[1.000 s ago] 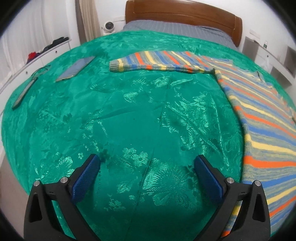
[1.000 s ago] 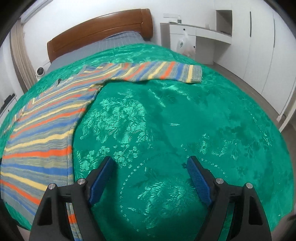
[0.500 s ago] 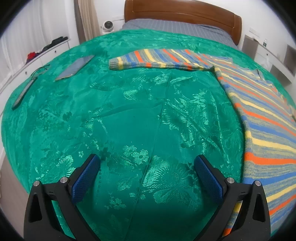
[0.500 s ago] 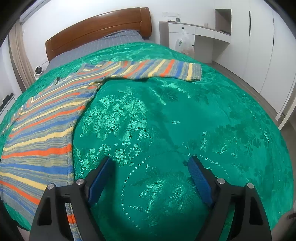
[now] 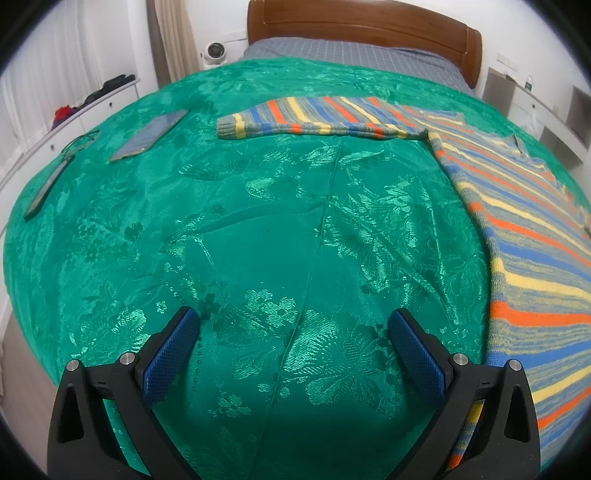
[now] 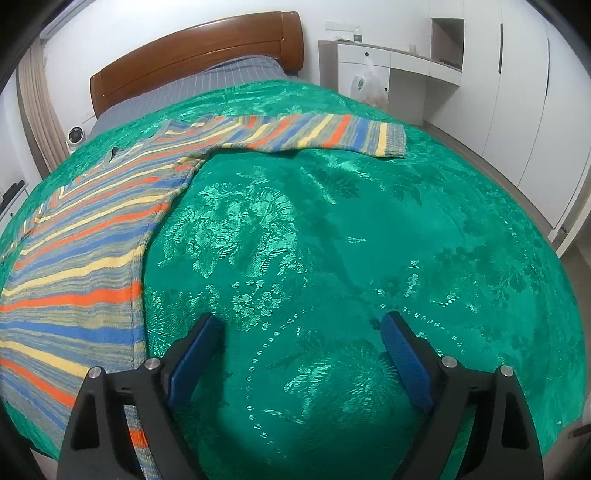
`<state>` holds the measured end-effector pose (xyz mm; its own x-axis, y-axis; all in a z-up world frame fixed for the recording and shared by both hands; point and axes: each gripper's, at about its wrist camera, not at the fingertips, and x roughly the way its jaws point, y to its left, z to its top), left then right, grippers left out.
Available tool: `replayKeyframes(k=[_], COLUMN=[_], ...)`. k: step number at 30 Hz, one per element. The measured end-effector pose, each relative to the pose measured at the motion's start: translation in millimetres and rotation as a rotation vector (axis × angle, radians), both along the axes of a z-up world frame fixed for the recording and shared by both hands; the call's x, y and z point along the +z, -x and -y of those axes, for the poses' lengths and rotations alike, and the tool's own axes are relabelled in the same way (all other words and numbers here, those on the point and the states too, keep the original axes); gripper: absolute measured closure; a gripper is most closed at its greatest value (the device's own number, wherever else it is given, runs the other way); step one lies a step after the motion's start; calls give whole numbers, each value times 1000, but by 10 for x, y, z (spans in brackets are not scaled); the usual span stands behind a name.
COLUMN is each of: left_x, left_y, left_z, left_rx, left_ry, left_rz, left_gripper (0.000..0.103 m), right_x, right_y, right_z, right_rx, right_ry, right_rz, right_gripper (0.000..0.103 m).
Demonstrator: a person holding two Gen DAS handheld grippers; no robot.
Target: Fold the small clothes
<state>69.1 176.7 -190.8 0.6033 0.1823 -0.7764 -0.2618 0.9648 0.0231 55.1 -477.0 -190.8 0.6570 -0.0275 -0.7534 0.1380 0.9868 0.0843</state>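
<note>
A striped sweater in blue, orange, yellow and grey lies flat on the green bedspread. In the left wrist view its body (image 5: 524, 236) fills the right side and one sleeve (image 5: 317, 120) stretches left across the far part of the bed. In the right wrist view the body (image 6: 81, 266) is on the left and the other sleeve (image 6: 317, 134) stretches right. My left gripper (image 5: 293, 332) is open and empty above bare bedspread, left of the sweater's body. My right gripper (image 6: 303, 332) is open and empty above bare bedspread, right of the body.
The green bedspread (image 5: 258, 229) covers the bed below a wooden headboard (image 5: 362, 22). A phone (image 5: 149, 134) and a second flat device (image 5: 48, 186) lie at the far left. A white cabinet (image 6: 388, 77) and wardrobes (image 6: 528, 92) stand to the right.
Both grippers have drifted slightly forward over the bedspread, so the sweater sits a little closer and lower in both views. Both stay open.
</note>
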Motion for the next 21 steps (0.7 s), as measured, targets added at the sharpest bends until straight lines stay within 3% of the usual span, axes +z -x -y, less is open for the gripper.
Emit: replayKeyframes(k=[4,11,13,21], left_x=[2,-5,-5,-4], left_y=[2,-14,-14,-10], left_z=[3,-2,-3,4], left_rx=[-1,2,3,2], left_ry=[1,-1,-1,-4], left_rz=[0,0,1,2], left_gripper=[0,0,0,0], right_x=[96,929,1095,1536], right_y=[35,344,402,541], right_z=[1,-244,-262,-407], right_rx=[-30,-74,-91,-113], right_ry=[2,230,251,335], right_rz=[3,6,-1,-6], right_gripper=[15,13,6,6])
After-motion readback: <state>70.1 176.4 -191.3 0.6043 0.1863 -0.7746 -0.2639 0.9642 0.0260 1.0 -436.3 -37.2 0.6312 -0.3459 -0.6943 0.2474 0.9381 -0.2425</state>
